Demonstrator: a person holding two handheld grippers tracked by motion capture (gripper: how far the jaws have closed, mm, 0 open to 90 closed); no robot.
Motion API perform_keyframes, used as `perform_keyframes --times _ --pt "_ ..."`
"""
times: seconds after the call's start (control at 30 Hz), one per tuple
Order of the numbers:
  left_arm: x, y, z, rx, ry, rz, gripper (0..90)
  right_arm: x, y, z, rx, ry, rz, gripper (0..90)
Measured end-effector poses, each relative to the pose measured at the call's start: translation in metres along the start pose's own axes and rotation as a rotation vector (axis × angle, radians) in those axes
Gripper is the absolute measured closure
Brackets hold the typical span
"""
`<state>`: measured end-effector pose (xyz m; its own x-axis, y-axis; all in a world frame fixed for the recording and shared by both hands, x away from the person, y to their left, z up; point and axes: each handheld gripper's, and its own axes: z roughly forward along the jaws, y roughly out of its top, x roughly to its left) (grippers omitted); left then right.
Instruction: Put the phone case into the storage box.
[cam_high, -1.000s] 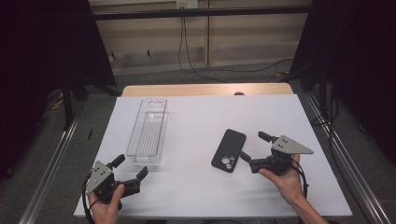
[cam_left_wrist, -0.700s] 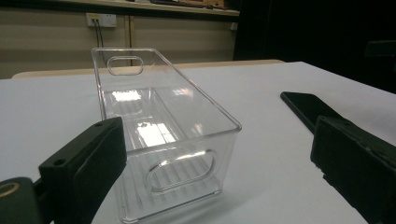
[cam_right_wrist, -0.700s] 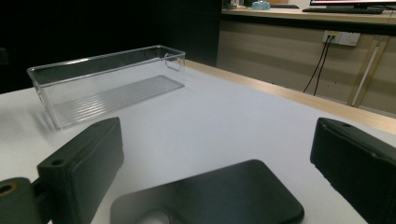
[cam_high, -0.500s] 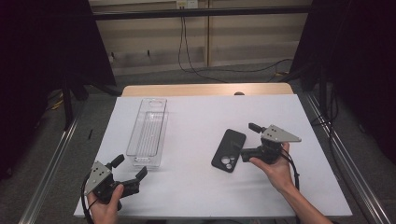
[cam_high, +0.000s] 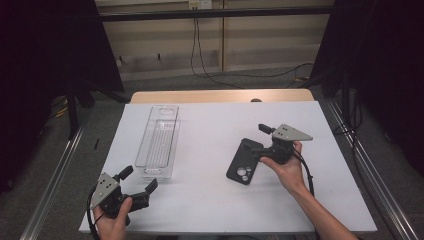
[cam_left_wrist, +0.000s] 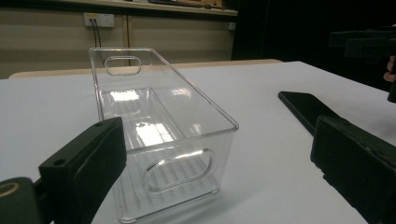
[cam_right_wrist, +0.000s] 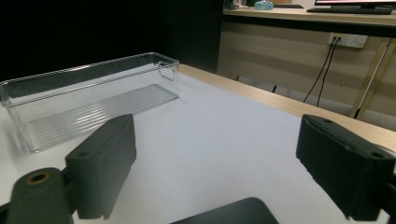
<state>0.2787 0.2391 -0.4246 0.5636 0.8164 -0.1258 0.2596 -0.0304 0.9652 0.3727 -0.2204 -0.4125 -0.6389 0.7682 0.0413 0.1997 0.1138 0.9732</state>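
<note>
black phone (cam_high: 245, 161) flat, just under right hand-held gripper (cam_high: 260, 137), jaws apart, closing

Left gripper (cam_high: 140, 181), held in the left hand (cam_high: 114, 220) at the near left corner of the surface (cam_high: 210, 200), pointed forward and to the right, its jaws standing wide apart with nothing between them. Right gripper (cam_high: 259, 137), held in the right hand (cam_high: 286, 167), pointed to the left, its grey three-cornered plate uppermost; the right forearm (cam_high: 325, 217) entered from the bottom edge and slanted up and left. Its jaws had just been closing slightly but stood well apart, nothing pressed between the pads.
</note>
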Motion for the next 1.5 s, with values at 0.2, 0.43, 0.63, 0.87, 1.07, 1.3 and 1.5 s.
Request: perform_keyframes --times 0.2,0.43,0.63,0.87,1.07,1.3,1.5 --pt "0.001 0.0 0.0 0.001 0.002 0.002 3.5 -0.007 0.006 0.009 -0.01 0.015 0.027 22.2" --pt "0.002 -0.001 0.0 0.007 0.004 -0.008 3.5 -0.014 0.005 0.021 0.034 0.036 0.042 37.4" --pt "0.002 -0.001 0.0 0.006 0.002 -0.009 3.5 -0.02 0.005 0.028 0.098 0.061 0.054 55.4" --pt "0.002 0.0 0.0 0.007 0.002 0.005 3.5 -0.023 0.003 0.032 0.141 0.102 0.077 71.5" --pt "0.003 0.0 0.0 0.007 0.007 0.003 3.5 -0.024 0.006 0.035 0.196 0.152 0.086 87.0" --pt "0.004 0.0 0.001 0.008 0.004 0.009 3.5 -0.025 0.01 0.039 0.29 0.189 0.097 90.0" --pt "0.005 0.0 0.003 0.02 0.005 0.016 3.5 -0.028 0.015 0.046 0.384 0.213 0.108 90.0"
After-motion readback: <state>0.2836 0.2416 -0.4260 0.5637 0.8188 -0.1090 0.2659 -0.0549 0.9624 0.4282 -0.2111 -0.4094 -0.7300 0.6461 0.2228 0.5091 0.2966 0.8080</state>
